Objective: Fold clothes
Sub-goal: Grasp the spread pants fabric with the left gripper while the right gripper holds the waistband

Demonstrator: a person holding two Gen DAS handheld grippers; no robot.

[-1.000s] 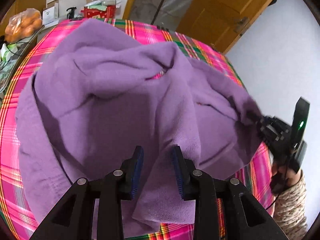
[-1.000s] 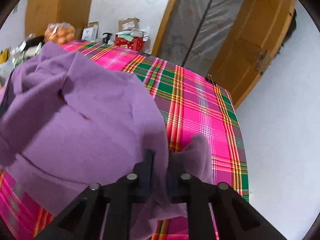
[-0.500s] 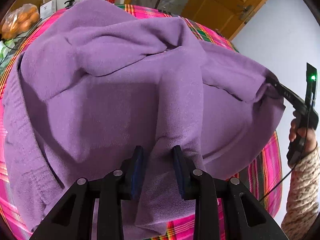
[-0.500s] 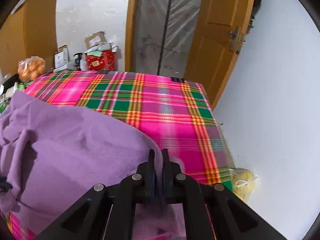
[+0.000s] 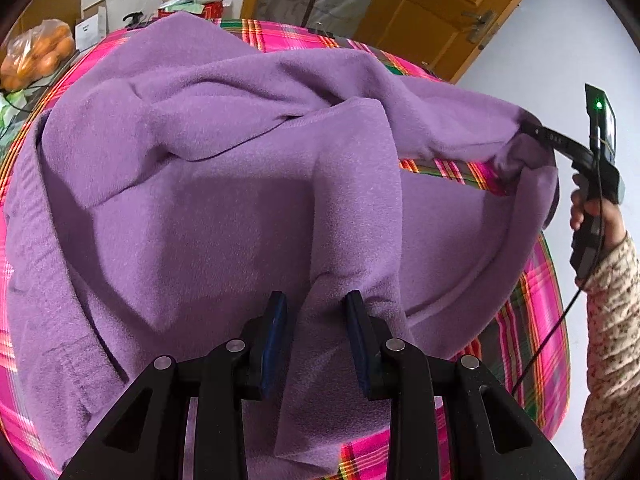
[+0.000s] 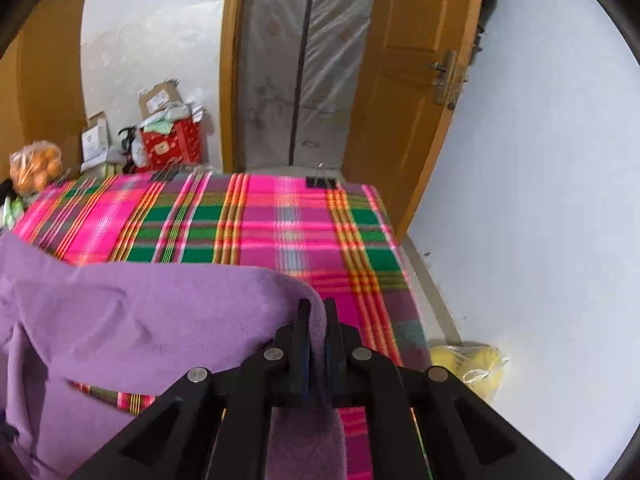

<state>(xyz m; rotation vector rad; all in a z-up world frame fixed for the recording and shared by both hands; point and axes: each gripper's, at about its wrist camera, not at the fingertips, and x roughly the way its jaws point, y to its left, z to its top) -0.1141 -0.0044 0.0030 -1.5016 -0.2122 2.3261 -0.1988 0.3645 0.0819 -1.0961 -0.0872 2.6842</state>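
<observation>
Your right gripper [image 6: 316, 320] is clamped tight on an edge of the purple fleece garment [image 5: 224, 184], jaws nearly together with cloth pinched between; from the left wrist view that same gripper [image 5: 536, 133] holds a corner lifted off to the right, above the table. Your left gripper [image 5: 316, 322] has its jaws spread apart with a ridge of fleece sitting between the blue pads [image 5: 276, 320]; the right pad touches cloth, the left looks clear, so it's not gripping, just straddling the fold. Garment lies bunched over the near and left part of the plaid tablecloth [image 6: 280, 232], the far right stretch of cloth is bare, and one strip of plaid shows under the raised corner. Progress, as a judgement: early. No tidy fold visible, the fleece is rumpled with several loose ridges, the near hem hangs toward you, can't tell sleeves from body. Left to do: close the left jaws on that ridge or a matching edge, stretch the piece flat between both hands, then make the actual folds. Background clutter: bag of oranges [image 5: 38, 54], cardboard boxes [image 6: 160, 98], wooden door [image 6: 404, 92], yellow bag [image 6: 470, 364] on the floor by the wall.
</observation>
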